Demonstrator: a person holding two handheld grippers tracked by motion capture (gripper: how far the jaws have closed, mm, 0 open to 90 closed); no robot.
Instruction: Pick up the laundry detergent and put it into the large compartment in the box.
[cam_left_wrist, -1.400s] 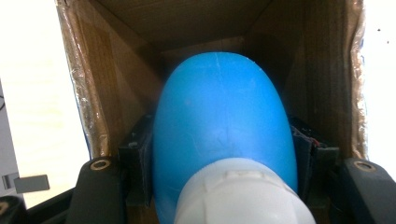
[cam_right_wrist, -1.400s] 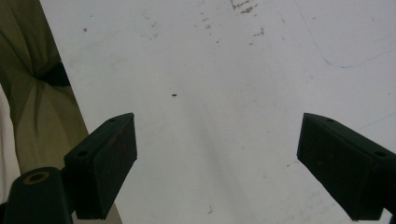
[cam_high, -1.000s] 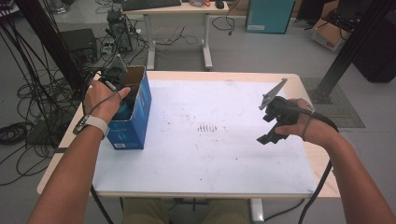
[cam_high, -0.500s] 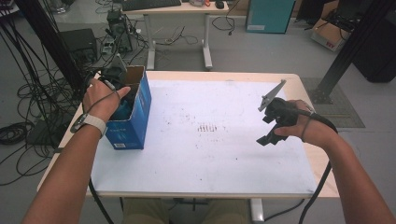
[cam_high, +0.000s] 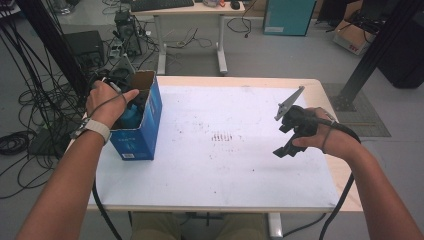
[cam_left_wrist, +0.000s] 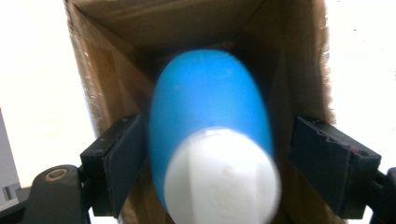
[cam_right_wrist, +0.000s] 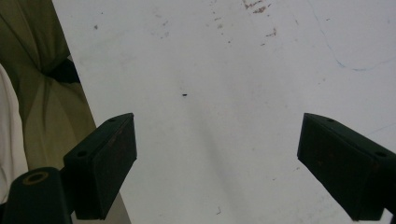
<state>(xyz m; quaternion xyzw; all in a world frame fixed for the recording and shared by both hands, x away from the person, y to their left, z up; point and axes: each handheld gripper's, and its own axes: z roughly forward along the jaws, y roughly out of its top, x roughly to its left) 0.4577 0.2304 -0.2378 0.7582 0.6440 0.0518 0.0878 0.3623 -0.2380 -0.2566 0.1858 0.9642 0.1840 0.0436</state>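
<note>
A blue bottle (cam_left_wrist: 210, 107) with a white cap (cam_left_wrist: 222, 177) stands inside an open cardboard box (cam_high: 145, 125) with blue sides, at the table's left. My left gripper (cam_left_wrist: 215, 154) reaches down into the box with the bottle between its jaws. The jaws have just been opening, and a clear gap shows between the right pad (cam_left_wrist: 322, 163) and the bottle. My right gripper (cam_right_wrist: 217, 163) hangs open over the bare white tabletop (cam_right_wrist: 233, 70) at the right, nothing between its jaws. In the high view, it (cam_high: 286, 137) is held above the table's right side.
The white table (cam_high: 225, 165) bears faint brown marks (cam_high: 222, 136) at its middle. Cables and dark stands crowd the floor to the left (cam_high: 45, 100). Another desk (cam_high: 190, 10) stands behind. The person's lap shows beyond the table's near edge (cam_right_wrist: 42, 70).
</note>
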